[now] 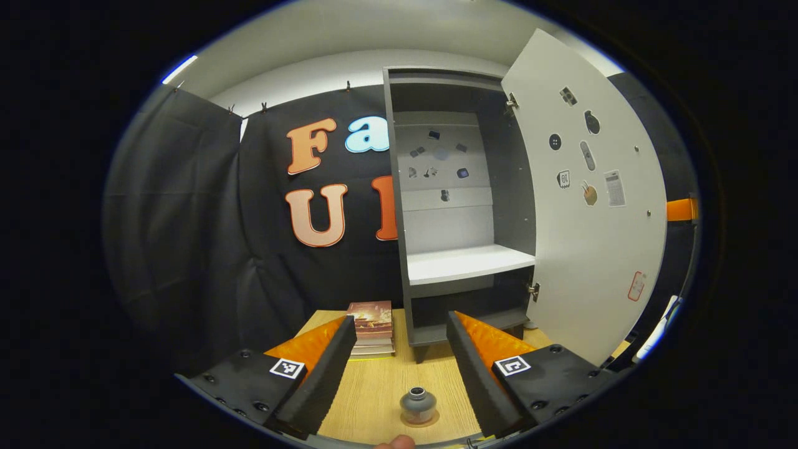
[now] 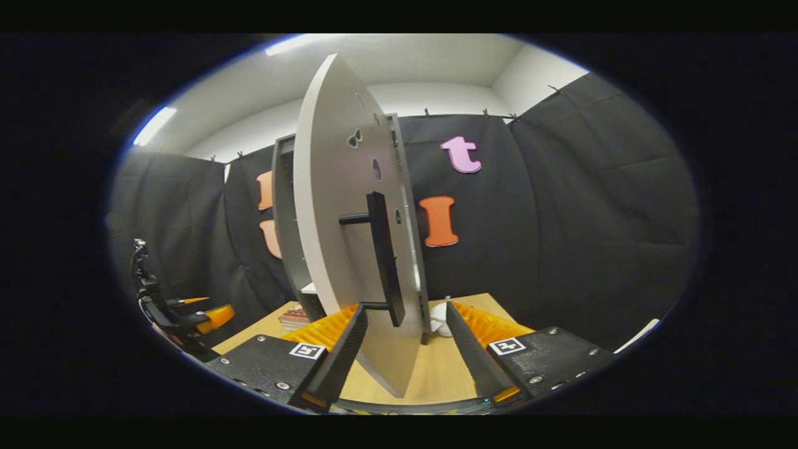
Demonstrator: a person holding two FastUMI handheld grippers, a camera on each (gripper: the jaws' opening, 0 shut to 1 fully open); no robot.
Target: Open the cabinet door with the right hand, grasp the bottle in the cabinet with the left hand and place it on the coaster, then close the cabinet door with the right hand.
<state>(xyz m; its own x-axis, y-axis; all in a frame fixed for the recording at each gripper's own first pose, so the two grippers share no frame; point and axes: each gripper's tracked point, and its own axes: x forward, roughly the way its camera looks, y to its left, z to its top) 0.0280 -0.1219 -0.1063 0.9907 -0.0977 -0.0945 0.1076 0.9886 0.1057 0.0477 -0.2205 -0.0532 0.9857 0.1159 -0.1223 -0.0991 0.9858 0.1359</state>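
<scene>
I note the cabinet door (image 2: 349, 249) swung wide, its edge between my right gripper (image 2: 405, 349) fingers, jaws spread, untouching. Left gripper (image 1: 399, 368) gapes empty. Squat bottle (image 1: 416, 405) sits on the round coaster (image 1: 430, 421); books (image 1: 371, 327) stacked beside the cabinet (image 1: 461, 206)

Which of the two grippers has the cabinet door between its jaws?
The right gripper: its open jaws straddle the lower edge of the cabinet door, below the handle. The left gripper is open over the bottle.
</scene>
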